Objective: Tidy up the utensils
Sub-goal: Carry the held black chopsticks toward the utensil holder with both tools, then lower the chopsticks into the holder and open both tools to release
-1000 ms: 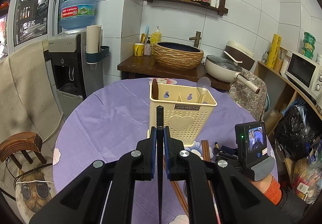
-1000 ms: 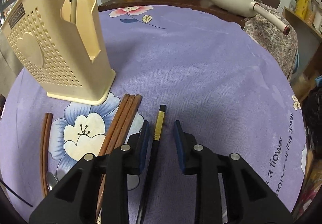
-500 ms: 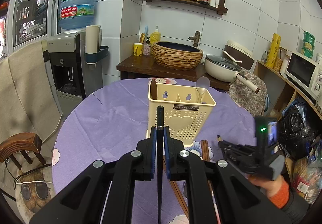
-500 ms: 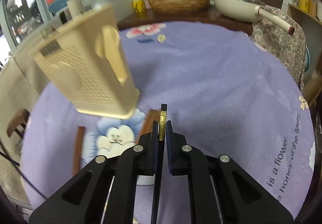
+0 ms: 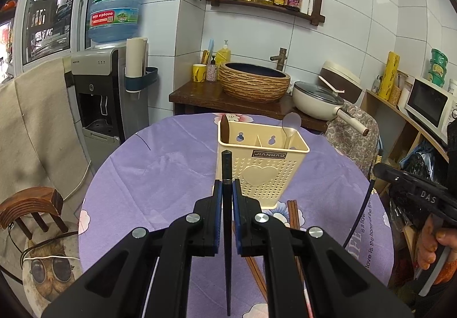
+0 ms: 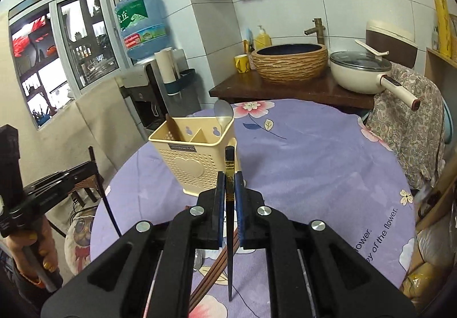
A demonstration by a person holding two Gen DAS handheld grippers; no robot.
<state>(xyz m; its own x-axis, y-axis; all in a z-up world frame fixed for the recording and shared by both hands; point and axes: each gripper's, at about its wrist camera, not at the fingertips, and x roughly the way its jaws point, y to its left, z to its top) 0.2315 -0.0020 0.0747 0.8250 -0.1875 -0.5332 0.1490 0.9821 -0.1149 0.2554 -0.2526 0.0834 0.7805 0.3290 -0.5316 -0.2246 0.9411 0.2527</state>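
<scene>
Left tongs [image 5: 227,193] clamp a black chopstick [image 5: 227,166] | right tongs [image 6: 229,186] clamp a gold-banded chopstick [image 6: 229,163] | judged light, stiff, slippery; grip mid-shaft | holder [image 5: 264,166] mid-table.

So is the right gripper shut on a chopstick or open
Shut. In the right wrist view the right gripper pads press both sides of a black chopstick, its tail hanging below, clear of the table.

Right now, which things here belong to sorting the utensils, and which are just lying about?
Job: left gripper and right gripper, each clamping a black chopstick; cream utensil holder; brown chopsticks on the table.

Lying about: water dispenser, lidded pan, microwave.
</scene>
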